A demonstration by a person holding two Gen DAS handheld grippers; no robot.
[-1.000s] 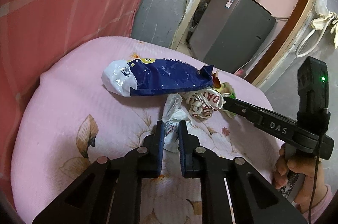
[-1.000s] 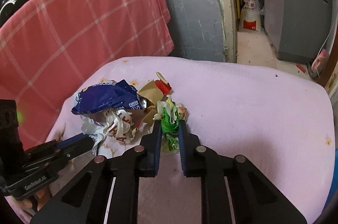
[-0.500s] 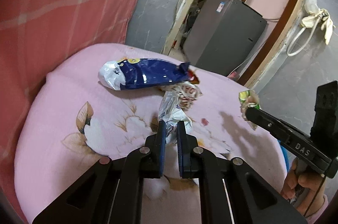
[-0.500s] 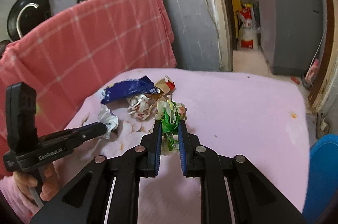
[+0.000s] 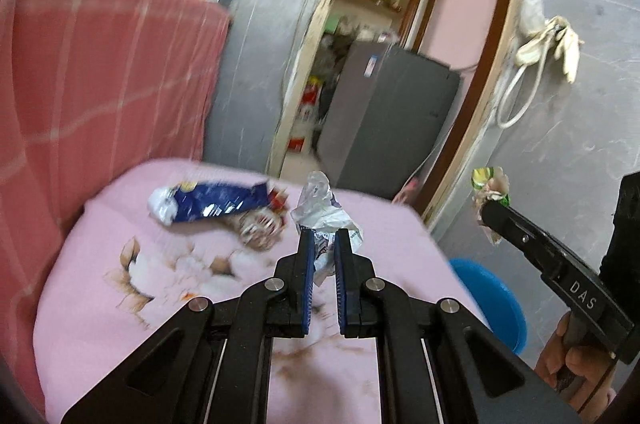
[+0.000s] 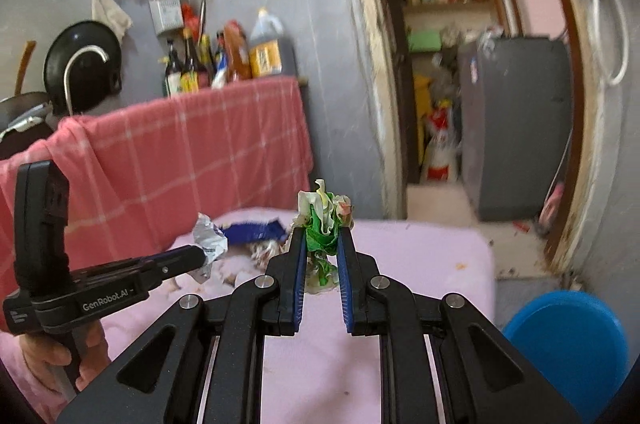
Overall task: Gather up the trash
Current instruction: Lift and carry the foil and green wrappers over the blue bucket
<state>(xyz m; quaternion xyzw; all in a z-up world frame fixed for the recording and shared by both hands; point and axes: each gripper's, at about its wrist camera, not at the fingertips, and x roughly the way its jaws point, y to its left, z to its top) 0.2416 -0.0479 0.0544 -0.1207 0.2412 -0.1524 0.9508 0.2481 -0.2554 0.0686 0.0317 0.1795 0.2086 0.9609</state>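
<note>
My left gripper is shut on a crumpled white and silver wrapper and holds it above the pink cushion. My right gripper is shut on a crumpled green and white wrapper, also lifted above the cushion. A blue snack bag and a red-printed crumpled wrapper lie on the cushion's far side. In the left wrist view the right gripper shows at right with its wrapper. In the right wrist view the left gripper shows at left with its wrapper.
A blue bin stands on the floor right of the cushion, also in the left wrist view. A red checked cloth hangs behind the cushion, with bottles above. A grey cabinet stands in the doorway.
Both grippers have risen and pulled back from the trash pile, each carrying its wrapper. The blue bin has come into view at right.
</note>
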